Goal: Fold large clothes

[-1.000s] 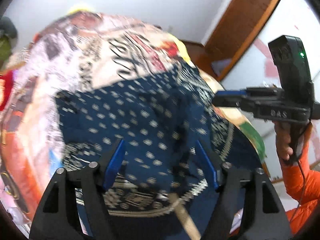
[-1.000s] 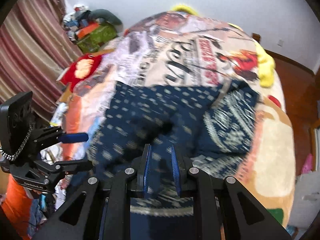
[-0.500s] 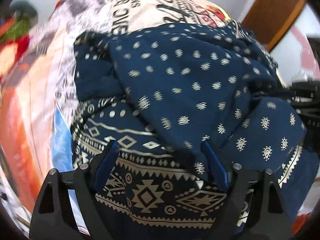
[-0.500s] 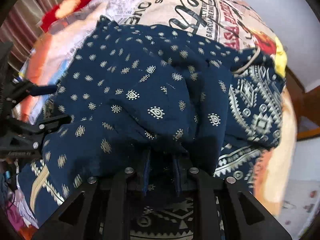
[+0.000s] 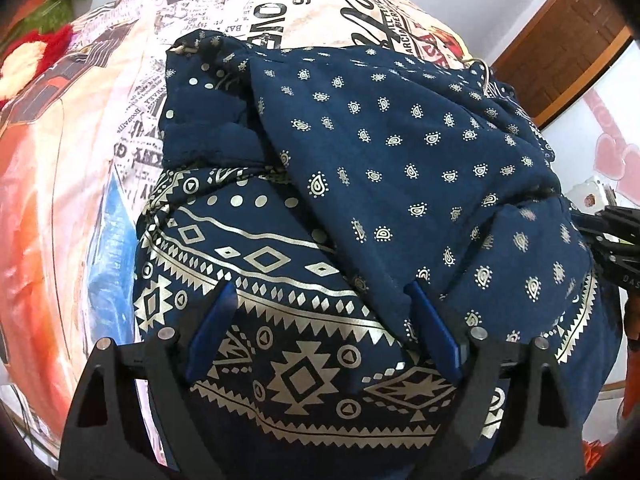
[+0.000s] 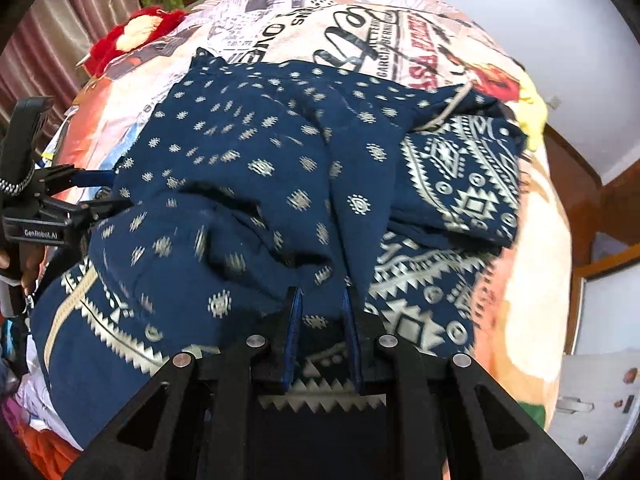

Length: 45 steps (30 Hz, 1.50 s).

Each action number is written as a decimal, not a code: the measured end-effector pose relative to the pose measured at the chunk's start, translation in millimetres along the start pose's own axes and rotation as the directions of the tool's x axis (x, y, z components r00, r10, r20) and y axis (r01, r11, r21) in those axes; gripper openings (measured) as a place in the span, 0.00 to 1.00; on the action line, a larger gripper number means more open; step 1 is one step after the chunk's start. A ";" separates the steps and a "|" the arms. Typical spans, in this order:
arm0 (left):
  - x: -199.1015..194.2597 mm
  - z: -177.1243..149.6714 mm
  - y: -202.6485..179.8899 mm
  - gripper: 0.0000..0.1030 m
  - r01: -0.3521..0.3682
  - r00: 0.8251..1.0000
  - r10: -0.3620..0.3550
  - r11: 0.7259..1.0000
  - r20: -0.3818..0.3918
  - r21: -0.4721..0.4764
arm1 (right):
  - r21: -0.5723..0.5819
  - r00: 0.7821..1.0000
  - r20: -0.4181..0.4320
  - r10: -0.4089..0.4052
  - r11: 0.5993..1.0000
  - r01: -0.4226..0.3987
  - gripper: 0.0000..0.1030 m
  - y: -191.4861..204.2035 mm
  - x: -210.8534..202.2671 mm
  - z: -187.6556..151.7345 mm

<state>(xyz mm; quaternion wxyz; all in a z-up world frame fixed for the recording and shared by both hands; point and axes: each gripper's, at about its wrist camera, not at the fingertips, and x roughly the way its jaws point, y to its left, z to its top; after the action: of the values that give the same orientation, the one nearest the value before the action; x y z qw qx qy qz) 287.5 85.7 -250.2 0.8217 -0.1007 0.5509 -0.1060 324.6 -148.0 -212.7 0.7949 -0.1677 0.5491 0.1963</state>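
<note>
A large navy garment (image 5: 392, 168) with small cream paisley dots and a wide cream tribal-pattern border lies bunched on the bed; it also shows in the right wrist view (image 6: 248, 168). My left gripper (image 5: 320, 300) is open, its blue fingers (image 5: 210, 330) wide apart just above the patterned border. My right gripper (image 6: 320, 300) is shut on a fold of the navy garment. The left gripper also shows in the right wrist view (image 6: 100, 188), at the garment's left edge. A corner of the right gripper shows at the right edge of the left wrist view (image 5: 616, 236).
The bed is covered by a newspaper-print quilt (image 6: 360, 32) in cream, orange and red. A red and cream soft toy (image 6: 136, 36) lies at the far left. A wooden door (image 5: 560, 44) and white wall stand at the right. A striped curtain (image 6: 60, 20) hangs left.
The garment was held up and has come down onto the bed. Both grippers have dropped low over it. The right gripper stays shut on the fold; the left stays open.
</note>
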 end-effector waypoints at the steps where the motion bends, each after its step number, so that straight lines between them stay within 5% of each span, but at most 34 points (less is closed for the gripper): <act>1: -2.3 -1.1 -1.1 0.86 -0.012 1.000 0.012 1.000 0.004 0.007 | 0.008 1.000 0.004 -0.005 1.000 0.005 0.16 -2.6 -2.3 -2.1; 2: -3.1 -1.2 -2.5 0.86 -0.023 1.000 0.022 1.000 0.008 0.015 | 0.020 1.000 0.001 -0.027 0.999 0.027 0.18 -6.5 -5.2 -5.6; 3: -5.7 -2.0 -4.4 0.86 -0.040 0.999 0.040 0.999 0.017 0.028 | 0.028 0.998 -0.008 -0.055 0.998 0.055 0.40 -9.5 -6.7 -8.5; 4: -8.3 -3.7 -4.7 0.86 -0.053 0.998 0.052 0.998 0.023 0.037 | 0.035 0.995 -0.007 -0.104 0.994 0.104 0.72 -13.3 -9.3 -12.4; 6: -14.2 -4.9 -7.0 0.86 -0.083 0.996 0.081 0.995 0.040 0.057 | 0.047 0.981 0.039 -0.190 0.981 0.188 0.91 -24.5 -18.0 -25.0; 11: -40.4 -4.8 -0.2 0.85 -0.113 0.991 0.110 0.993 0.080 0.029 | 0.205 0.995 0.036 -0.090 0.976 0.080 0.91 -56.4 -31.7 -50.4; 21: -117.3 -38.5 34.4 0.85 -0.220 0.954 0.226 0.974 0.196 -0.050 | 0.281 0.985 0.152 -0.081 0.959 0.035 0.91 -49.0 -89.0 -94.2; 32: -114.7 -121.3 60.2 0.85 -0.164 0.977 0.185 0.970 0.110 -0.180 | 0.325 0.971 0.226 0.080 0.933 -0.153 0.91 -12.6 -105.9 -142.6; 38: -91.1 -154.0 68.3 0.85 -0.095 0.993 0.112 0.957 0.045 -0.274 | 0.386 0.954 0.241 0.181 0.883 -0.265 0.91 -7.2 -95.6 -166.3; 45: -76.3 -171.8 72.9 0.83 0.000 0.999 0.017 0.929 0.041 -0.370 | 0.411 0.951 0.244 0.188 0.868 -0.277 0.82 -4.0 -83.9 -177.8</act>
<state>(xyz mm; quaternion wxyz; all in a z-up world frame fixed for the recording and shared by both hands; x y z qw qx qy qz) 104.6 168.9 -267.4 0.8002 -0.2537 0.5434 0.0056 156.3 -247.9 -194.3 0.8326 0.1044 0.5143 0.1770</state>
